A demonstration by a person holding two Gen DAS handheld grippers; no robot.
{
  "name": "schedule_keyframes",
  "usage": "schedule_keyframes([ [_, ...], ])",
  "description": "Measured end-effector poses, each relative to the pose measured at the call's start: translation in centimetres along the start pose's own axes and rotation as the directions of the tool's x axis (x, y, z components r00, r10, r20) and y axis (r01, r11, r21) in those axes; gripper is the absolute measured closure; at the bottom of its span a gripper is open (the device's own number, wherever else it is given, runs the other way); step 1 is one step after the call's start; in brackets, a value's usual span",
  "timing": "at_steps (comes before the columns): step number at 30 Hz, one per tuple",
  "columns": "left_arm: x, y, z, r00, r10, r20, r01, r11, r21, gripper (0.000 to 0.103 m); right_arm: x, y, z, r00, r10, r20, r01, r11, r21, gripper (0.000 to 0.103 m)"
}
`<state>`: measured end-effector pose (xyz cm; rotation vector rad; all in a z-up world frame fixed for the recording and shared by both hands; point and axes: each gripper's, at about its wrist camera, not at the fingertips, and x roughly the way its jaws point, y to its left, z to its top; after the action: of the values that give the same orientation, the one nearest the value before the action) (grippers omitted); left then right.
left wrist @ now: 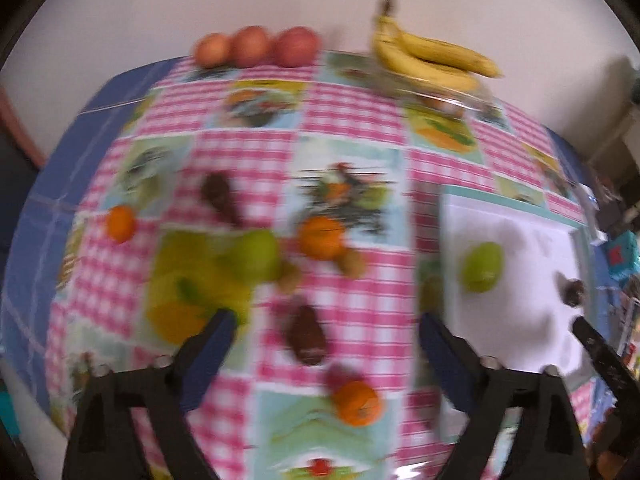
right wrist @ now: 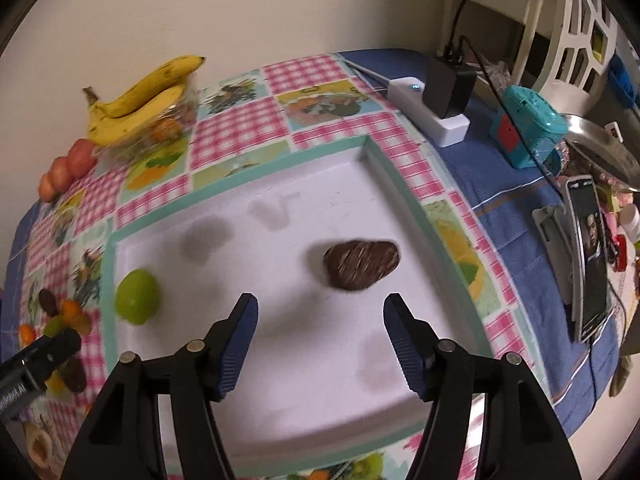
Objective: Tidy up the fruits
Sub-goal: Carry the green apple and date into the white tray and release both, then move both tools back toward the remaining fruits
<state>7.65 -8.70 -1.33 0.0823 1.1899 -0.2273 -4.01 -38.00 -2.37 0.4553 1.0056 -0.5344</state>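
We read both grippers as empty. The left gripper [left wrist: 324, 328] has its jaws spread wide over the table, nothing between them. The right gripper [right wrist: 320, 320] has its jaws partly apart above the white foam tray with teal rim [right wrist: 240, 168], also bare.

On the tray: a round green lime-like fruit [right wrist: 137, 297] near its left edge and a dark brown oval fruit [right wrist: 361, 265] toward the right edge, apart from each other. Loose on the checked tablecloth [left wrist: 352, 104]: small oranges [left wrist: 321, 237], another green fruit [left wrist: 256, 254], more brown ones [left wrist: 306, 334].

We judge these fruits light, firm and smooth-skinned, so likely to roll; take each across its widest middle, jaws squarely either side. The brown ones look elongated, so across the short axis.

The left view is motion-blurred, so small fruits beside the orange stay unidentified. The bananas [right wrist: 136, 100] sit on a clear container whose contents we can't make out.
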Motion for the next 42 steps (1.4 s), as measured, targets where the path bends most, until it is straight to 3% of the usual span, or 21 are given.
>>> schedule_keyframes([
  [7, -0.3, 6.3, -1.7, 0.996, 0.09, 0.005, -0.089, 0.992, -0.094, 0.0, -0.6, 1.6, -2.0, 0.999, 0.05, -0.014, -0.05, 0.999, -0.009, 0.035],
  [9, -0.1, 7.8, -2.5, 0.994, 0.108, 0.001, -0.107, 0.986, -0.131, 0.0, -0.8, 2.2, -2.4, 0.998, 0.064, -0.009, -0.064, 0.997, -0.032, 0.015],
  [10, -0.2, 8.4, -2.8, 0.994, 0.107, -0.001, -0.105, 0.983, -0.153, 0.0, -1.0, 2.4, -2.6, 0.998, 0.062, 0.002, -0.062, 0.997, -0.046, 0.012],
  [13, 0.2, 9.8, -3.8, 0.996, 0.087, 0.006, -0.084, 0.974, -0.208, 0.0, -1.6, 3.0, -3.3, 0.999, 0.047, 0.021, -0.046, 0.997, -0.063, 0.011],
  [16, 0.7, 10.5, -4.2, 0.998, 0.05, -0.038, -0.058, 0.969, -0.239, 0.0, -1.9, 3.5, -4.1, 0.997, 0.077, 0.015, -0.076, 0.995, -0.062, 0.011],
  [22, 0.6, 11.9, -4.1, 0.999, -0.011, -0.046, -0.004, 0.952, -0.305, 0.0, -2.2, 5.1, -5.3, 0.993, 0.114, 0.007, -0.113, 0.988, -0.101, 0.011],
  [37, -0.5, 16.1, -2.7, 0.999, 0.036, 0.0, -0.033, 0.914, -0.404, 0.0, -1.1, 10.0, -6.8, 0.984, 0.177, -0.027, -0.179, 0.96, -0.218, 0.011],
  [42, -2.0, 17.3, -2.3, 0.994, 0.098, 0.049, -0.07, 0.915, -0.396, 0.0, -1.1, 12.3, -7.4, 0.966, 0.25, -0.064, -0.258, 0.933, -0.251, 0.011],
])
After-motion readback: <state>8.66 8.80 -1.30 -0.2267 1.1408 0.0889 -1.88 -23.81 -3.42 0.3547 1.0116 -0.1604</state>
